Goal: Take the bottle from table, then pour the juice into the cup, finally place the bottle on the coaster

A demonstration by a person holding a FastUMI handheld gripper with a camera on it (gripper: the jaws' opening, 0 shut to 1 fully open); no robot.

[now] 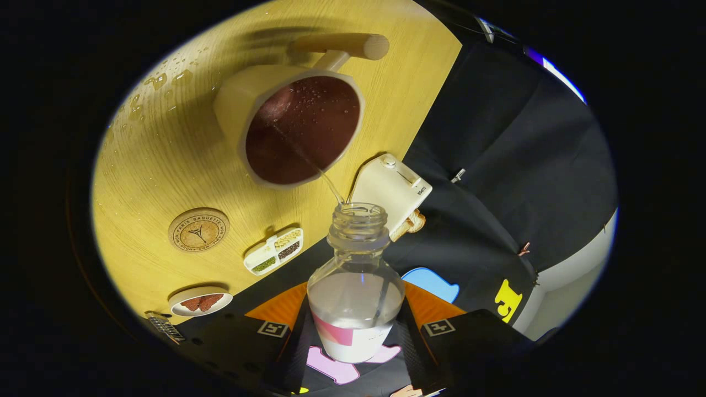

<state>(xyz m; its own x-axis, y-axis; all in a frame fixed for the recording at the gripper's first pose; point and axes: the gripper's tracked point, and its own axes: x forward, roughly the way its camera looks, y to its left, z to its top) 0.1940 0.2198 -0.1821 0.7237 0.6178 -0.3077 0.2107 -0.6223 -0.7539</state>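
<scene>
- While the pour is under way, I hold the bottle (356,286) clamped between both fingers of the hand-held gripper (356,336), which press on its lower body from either side.
- The bottle is tipped forward, its open neck just short of the cup (292,127) on the worktop (154,165); a thin stream runs from the mouth into the cup.
- The cup, with a wooden-looking handle, already holds dark liquid with bubbles on top.
- Handling, in my judgement: the bottle is clear and rigid, glass or hard plastic, I cannot tell which. It is partly full, so moderately light, with the liquid shifting as it tilts.
- The smooth wall could slip if wet; drops lie on the worktop beyond the cup. The wide lower body, where I grip now, looks the soundest hold; the narrow threaded neck would be poorer.
- A pink label patch sits on the bottle's lower part; no writing on it is legible.
- The round cork coaster (198,230) lies beside the cup, nearer the fingers. Its ring of lettering appears to read "Mon Paris Baguette"; the rest is too small to read.
- Near the coaster sit a small divided dish of seeds (274,251) and a small plate (200,301).
- A pale boxy device (391,190) at the worktop edge carries a short word too small to read.
</scene>
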